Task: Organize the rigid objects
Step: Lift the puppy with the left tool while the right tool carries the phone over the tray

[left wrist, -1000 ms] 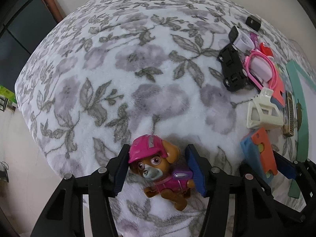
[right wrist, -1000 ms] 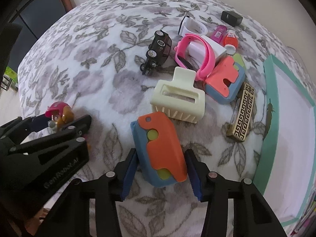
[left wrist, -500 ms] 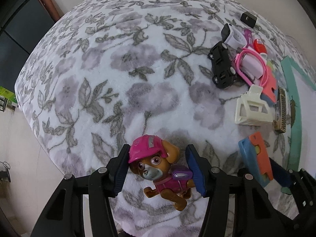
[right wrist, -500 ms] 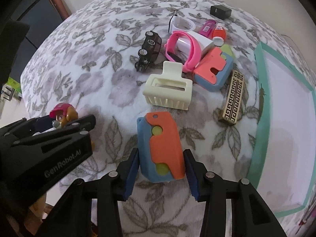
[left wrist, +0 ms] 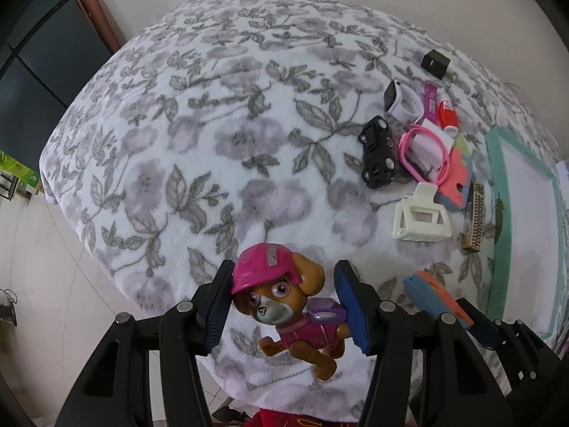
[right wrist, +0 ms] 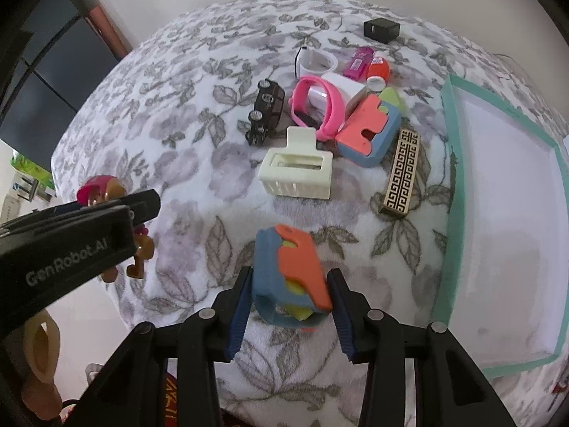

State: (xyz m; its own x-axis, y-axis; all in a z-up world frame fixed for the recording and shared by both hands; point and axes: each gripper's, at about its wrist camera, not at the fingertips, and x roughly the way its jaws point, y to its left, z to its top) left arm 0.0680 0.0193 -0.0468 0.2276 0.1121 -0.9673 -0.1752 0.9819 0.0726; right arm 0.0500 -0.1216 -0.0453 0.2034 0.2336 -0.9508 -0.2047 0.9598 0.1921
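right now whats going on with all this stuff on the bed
A person is tidying small items off a floral blanket, with a hand-held gripper in each hand. The left hand-held gripper holds a toy puppy in a pink helmet. The right hand-held gripper has just been closing on a blue and orange plastic toy. A toy car, cream hair clip, pink band and other bits lie beside a teal-rimmed tray, which holds nothing.

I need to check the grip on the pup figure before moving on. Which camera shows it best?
The left wrist view: the pup figure sits large and whole, face up, between the pads of the left claw. The right wrist view shows only its pink helmet and legs; the claw's body hides the rest.
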